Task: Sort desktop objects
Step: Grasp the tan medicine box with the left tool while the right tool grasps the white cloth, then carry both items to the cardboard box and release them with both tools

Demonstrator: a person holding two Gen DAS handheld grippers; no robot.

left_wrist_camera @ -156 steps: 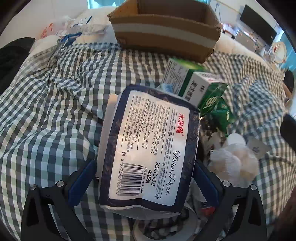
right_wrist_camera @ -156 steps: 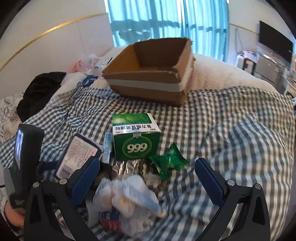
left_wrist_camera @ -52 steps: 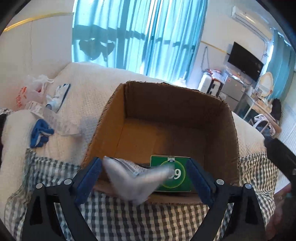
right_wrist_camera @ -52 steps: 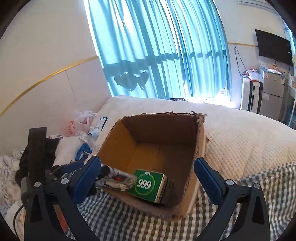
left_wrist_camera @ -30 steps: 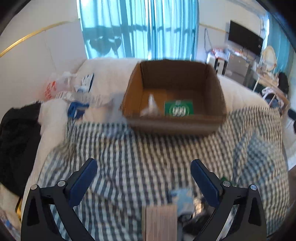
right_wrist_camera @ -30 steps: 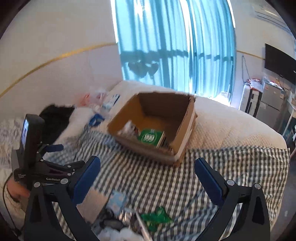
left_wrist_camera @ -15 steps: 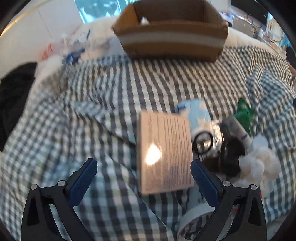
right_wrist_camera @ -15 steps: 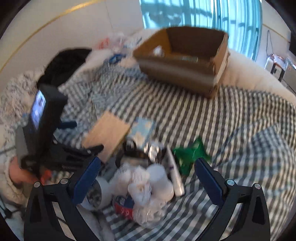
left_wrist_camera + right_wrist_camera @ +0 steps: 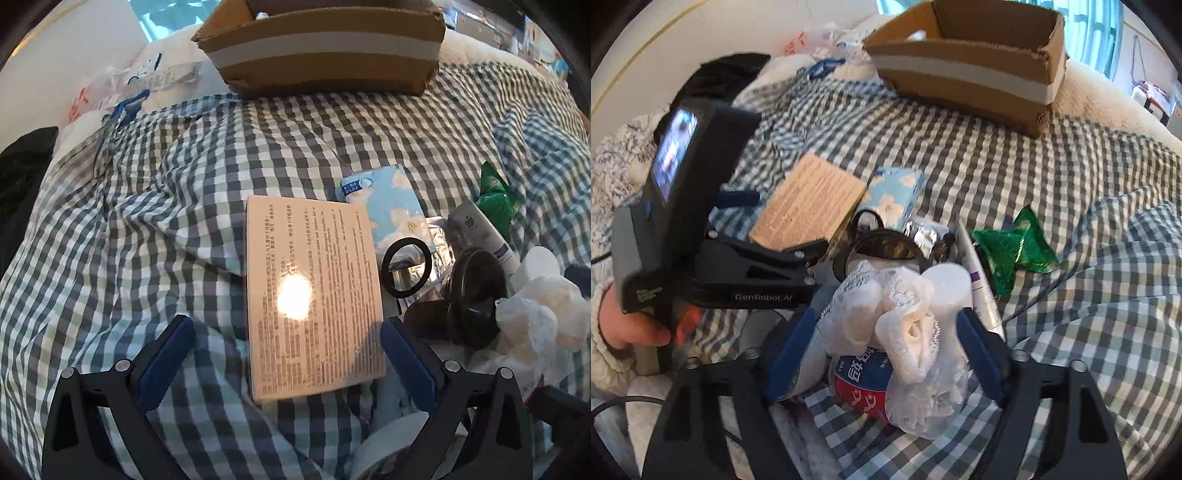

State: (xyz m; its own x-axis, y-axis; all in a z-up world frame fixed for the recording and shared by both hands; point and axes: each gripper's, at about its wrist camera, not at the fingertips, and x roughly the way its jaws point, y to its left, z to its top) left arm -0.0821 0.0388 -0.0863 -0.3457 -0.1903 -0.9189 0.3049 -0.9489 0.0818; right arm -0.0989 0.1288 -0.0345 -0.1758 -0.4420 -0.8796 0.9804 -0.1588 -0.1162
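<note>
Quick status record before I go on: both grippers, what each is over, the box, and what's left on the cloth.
left gripper: open, fingers either side of the tan box, not pressing it
right gripper: closing around the white bag; contact unclear
cardboard box: at the far end of the checked cloth, open top, contents mostly hidden
left on cloth: tissue pack, green sachet, white tube, black ring

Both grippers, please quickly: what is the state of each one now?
Left gripper: open, astride the flat beige printed box, holding nothing.
Right gripper: jaws closing around the clear bag of white cotton balls.
</note>
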